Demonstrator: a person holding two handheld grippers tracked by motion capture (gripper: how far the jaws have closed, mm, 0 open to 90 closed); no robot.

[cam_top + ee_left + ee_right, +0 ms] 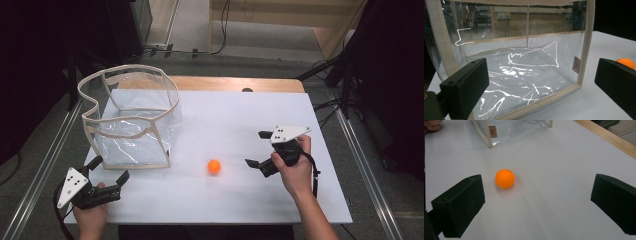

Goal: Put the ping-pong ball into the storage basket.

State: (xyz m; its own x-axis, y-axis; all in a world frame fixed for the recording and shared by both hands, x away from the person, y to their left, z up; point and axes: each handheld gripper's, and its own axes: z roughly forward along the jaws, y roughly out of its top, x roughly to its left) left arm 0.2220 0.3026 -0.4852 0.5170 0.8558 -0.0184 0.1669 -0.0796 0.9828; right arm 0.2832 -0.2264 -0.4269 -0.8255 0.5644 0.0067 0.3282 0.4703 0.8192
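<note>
A small orange ball (214,166) lies on the white tabletop (235,120), right of a clear plastic bag with cream trim (131,117) that stands open at the back left. My right gripper (259,148) is open a short way right of the ball, its jaws facing it. In the right gripper view the ball (504,178) sits ahead, nearer the left jaw, untouched. My left gripper (111,169) is open just in front of the bag's near bottom edge. The left gripper view shows the bag's clear wall (524,65) close ahead and the ball (627,63) past the right jaw.
The white sheet covers a wooden table whose far edge (235,83) shows behind it. Metal rails (45,165) run along both sides on the floor. Cables (330,105) lie on the floor at the right. A fingertip of the other hand (432,125) shows in the right gripper view.
</note>
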